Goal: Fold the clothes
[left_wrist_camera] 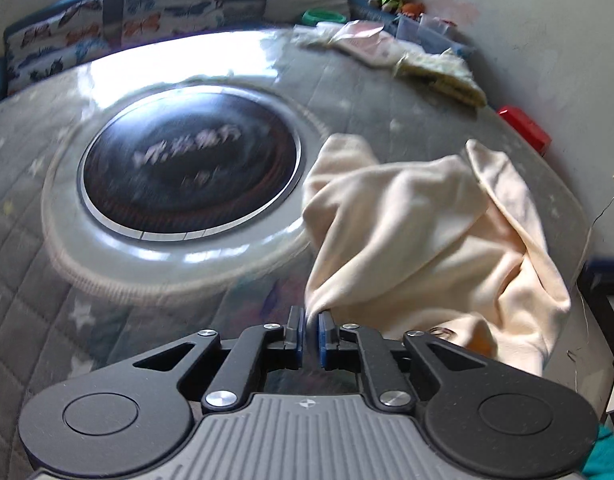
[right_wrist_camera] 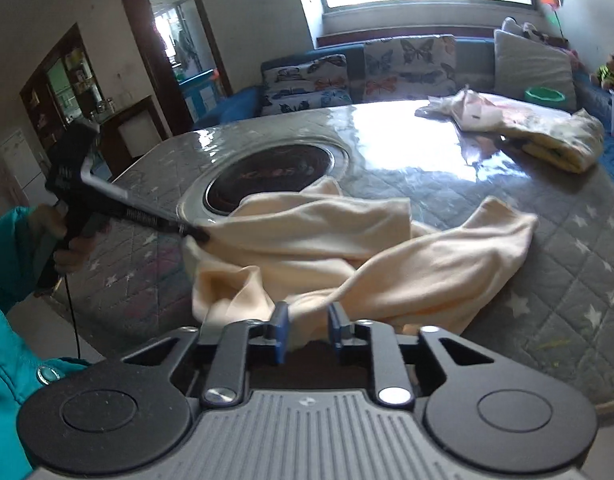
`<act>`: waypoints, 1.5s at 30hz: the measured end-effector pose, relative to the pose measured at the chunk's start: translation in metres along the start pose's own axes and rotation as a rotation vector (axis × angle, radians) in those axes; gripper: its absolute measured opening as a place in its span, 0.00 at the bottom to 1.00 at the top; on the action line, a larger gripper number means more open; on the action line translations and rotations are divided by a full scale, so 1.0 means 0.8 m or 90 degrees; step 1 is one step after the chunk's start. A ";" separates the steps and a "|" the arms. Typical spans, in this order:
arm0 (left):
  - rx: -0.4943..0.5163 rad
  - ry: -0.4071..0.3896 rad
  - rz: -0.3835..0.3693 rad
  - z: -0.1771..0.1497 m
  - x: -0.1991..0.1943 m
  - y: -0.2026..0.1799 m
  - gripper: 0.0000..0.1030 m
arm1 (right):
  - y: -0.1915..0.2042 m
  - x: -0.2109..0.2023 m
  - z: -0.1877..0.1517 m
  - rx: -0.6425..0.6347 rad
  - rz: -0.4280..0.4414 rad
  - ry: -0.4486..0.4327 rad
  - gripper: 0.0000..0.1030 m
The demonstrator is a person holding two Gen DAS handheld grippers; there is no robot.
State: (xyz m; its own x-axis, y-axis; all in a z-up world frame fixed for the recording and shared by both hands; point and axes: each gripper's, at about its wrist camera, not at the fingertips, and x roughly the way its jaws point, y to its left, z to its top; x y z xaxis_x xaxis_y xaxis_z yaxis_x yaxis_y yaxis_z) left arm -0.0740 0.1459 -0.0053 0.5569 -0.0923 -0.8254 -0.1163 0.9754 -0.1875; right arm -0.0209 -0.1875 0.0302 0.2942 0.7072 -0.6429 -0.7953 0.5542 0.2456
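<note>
The quilted table point(right_wrist_camera: 547, 264) carries the cream garment point(right_wrist_camera: 347, 248), crumpled near its front edge, partly over the round inset hob point(left_wrist_camera: 191, 168). The left gripper point(left_wrist_camera: 311, 332) pinches one cloth edge between nearly closed fingers; the right gripper point(right_wrist_camera: 307, 332) stands open around another fold. Best to clamp right, then draw both apart evenly.

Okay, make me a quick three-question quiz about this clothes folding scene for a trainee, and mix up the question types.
1. True or false: the left gripper has its jaws pinched on an edge of the cream garment.
2. What lies at the table's far end? A) folded clothes B) a laptop C) a kettle
3. Fill in: the round dark hob is set into the ____.

Key: 1 true; 2 A; 3 table
</note>
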 end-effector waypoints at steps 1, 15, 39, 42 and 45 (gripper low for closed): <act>-0.004 0.001 -0.002 -0.003 -0.002 0.005 0.15 | -0.004 -0.001 0.007 0.005 -0.005 -0.008 0.27; -0.010 -0.058 0.026 0.034 -0.030 0.026 0.42 | -0.060 0.121 0.064 -0.022 -0.166 0.008 0.42; 0.007 -0.046 -0.008 0.159 0.115 -0.018 0.42 | -0.088 0.070 0.026 -0.020 -0.378 0.064 0.50; 0.022 -0.038 -0.014 0.159 0.128 -0.022 0.42 | -0.091 0.071 0.039 -0.015 -0.352 0.039 0.50; 0.036 -0.037 -0.019 0.159 0.137 -0.028 0.42 | -0.099 0.081 0.040 -0.004 -0.333 0.051 0.50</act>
State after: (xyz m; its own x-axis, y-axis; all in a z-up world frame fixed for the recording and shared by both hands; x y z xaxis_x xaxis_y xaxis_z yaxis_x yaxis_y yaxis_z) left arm 0.0946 0.1394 -0.0240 0.6067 -0.1114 -0.7870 -0.0534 0.9822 -0.1803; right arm 0.0782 -0.1719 -0.0078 0.6116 0.3010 -0.7317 -0.5563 0.8212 -0.1272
